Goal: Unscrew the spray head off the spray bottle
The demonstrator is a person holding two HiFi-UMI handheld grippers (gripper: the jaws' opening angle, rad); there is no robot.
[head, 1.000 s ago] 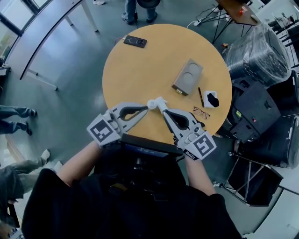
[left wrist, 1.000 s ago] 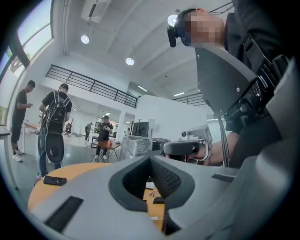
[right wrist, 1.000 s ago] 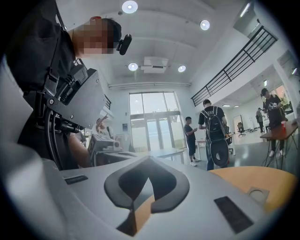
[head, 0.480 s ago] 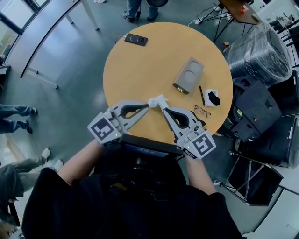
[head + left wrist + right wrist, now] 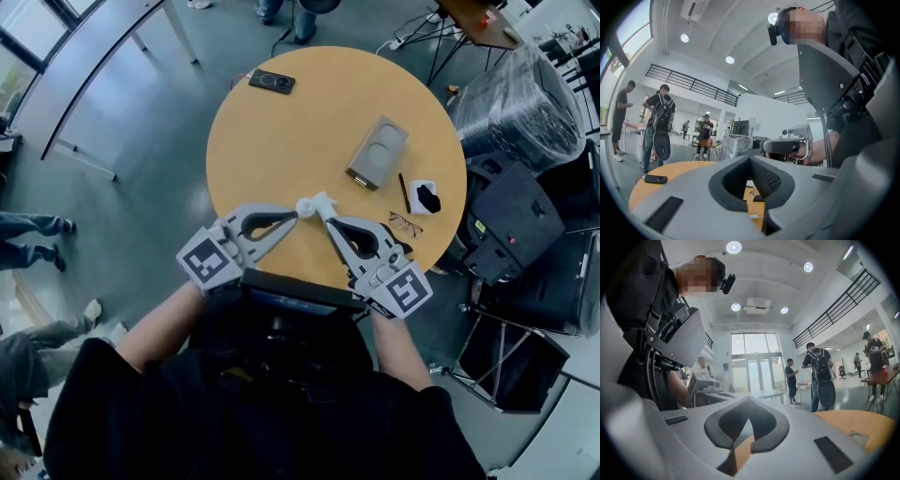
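Since it's seen from straight above, only the white spray head (image 5: 315, 204) can be made out, near the table's (image 5: 272, 141) close edge, right where the left claw (image 5: 296, 216) and right claw (image 5: 324, 217) meet. The bottle under it is hidden. Its long axis is laid across the view, snout roughly rightward. Both claws are pinched together; whether on the head can't be told. A dark lump (image 5: 428, 201) is parked in the small white tray (image 5: 415, 188).

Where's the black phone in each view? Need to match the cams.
Head view: black phone at the far edge of the round table, upper left of centre.
Left gripper view: lower left, flat on the tabletop.
Right gripper view: not in it.
Shared landmark: the round table, at lower right there.
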